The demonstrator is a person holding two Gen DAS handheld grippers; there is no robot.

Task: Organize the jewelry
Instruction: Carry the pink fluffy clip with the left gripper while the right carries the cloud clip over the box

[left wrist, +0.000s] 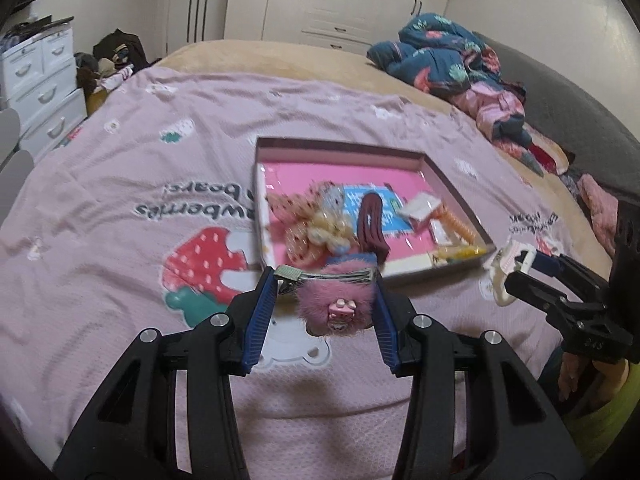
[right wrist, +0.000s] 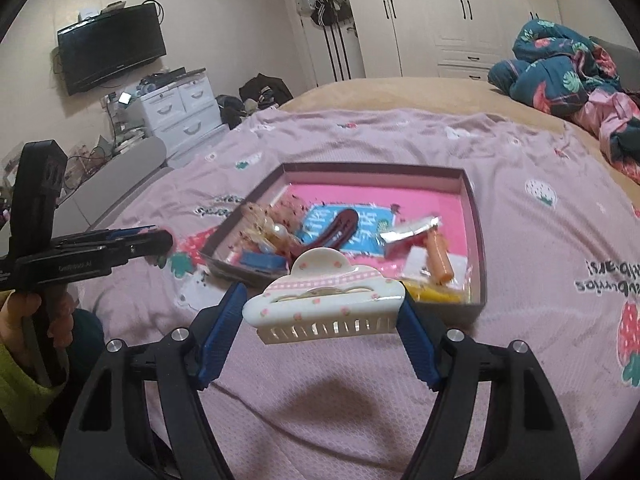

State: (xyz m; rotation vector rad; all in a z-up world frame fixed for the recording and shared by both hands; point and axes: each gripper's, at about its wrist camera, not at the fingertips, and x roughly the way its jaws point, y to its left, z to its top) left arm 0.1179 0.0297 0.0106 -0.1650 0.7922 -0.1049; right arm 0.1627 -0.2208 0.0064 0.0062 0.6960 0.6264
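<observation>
My left gripper (left wrist: 326, 280) is shut on a fuzzy pink hair clip (left wrist: 336, 300) with a silver metal bar, held above the pink blanket just in front of the box. My right gripper (right wrist: 322, 308) is shut on a white cloud-shaped claw clip (right wrist: 324, 304) dotted with small pink flowers. That claw clip (left wrist: 506, 272) and right gripper (left wrist: 524, 270) also show at the right of the left wrist view. The shallow box (left wrist: 452, 184) with a pink floor holds a bow, a maroon hair clip (left wrist: 372, 220), an orange piece and several packets. The box (right wrist: 478, 236) lies just beyond the claw clip.
A pink strawberry-print blanket (left wrist: 160, 168) covers the bed. A bundled dark floral quilt (left wrist: 448, 56) lies at the far right. White drawers (right wrist: 180, 108) and a wall television (right wrist: 110, 48) stand to the left. A person's hand (right wrist: 20, 316) in a green sleeve holds the left gripper (right wrist: 160, 240).
</observation>
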